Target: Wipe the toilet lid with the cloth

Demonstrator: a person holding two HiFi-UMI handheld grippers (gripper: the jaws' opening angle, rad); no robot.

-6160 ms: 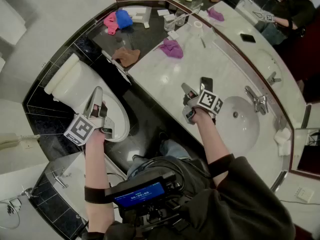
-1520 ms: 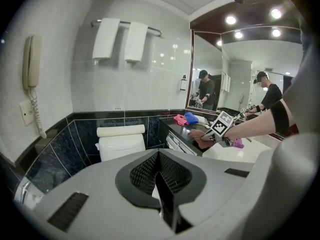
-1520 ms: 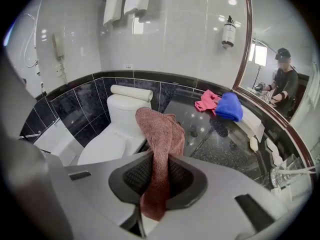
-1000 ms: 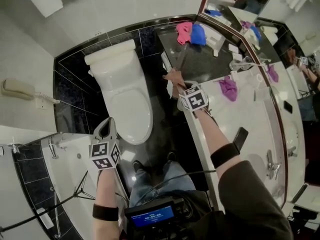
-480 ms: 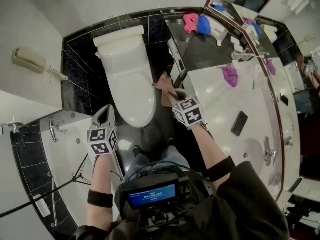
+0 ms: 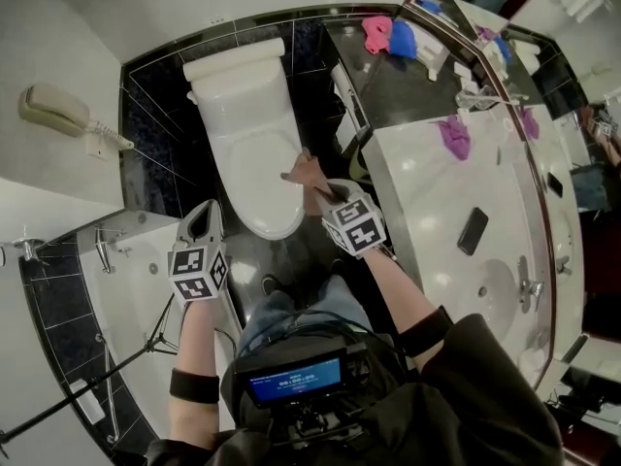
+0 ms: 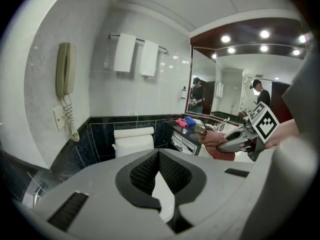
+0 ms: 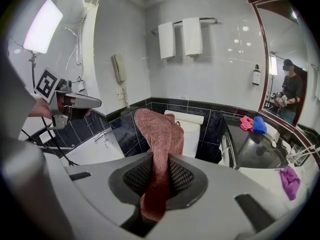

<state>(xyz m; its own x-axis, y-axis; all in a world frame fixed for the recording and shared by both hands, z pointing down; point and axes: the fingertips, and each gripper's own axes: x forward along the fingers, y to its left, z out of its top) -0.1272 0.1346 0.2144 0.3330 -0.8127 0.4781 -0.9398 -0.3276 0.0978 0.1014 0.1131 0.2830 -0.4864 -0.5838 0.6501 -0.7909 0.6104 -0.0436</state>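
Right gripper (image 8: 158, 180) clamps a nubby reddish-brown terry cloth (image 8: 159, 131), bunched in soft folds, near the glossy white oval toilet lid (image 6: 254, 178); left gripper (image 7: 159, 173) jaws together, empty

to my right the white marble counter (image 6: 417, 192) carries a purple cloth (image 6: 453, 136), a black phone (image 6: 473, 231) lying flat, and nearer me the sunken basin (image 6: 493, 297) with its tap (image 6: 529, 289). beyond it a dark glossy shelf (image 6: 398, 90) holds a pink cloth (image 6: 375, 33) touching a blue cloth (image 6: 402, 39) (pink on the left). the black tiled floor (image 6: 155, 153) bears the white toilet (image 6: 247, 95).
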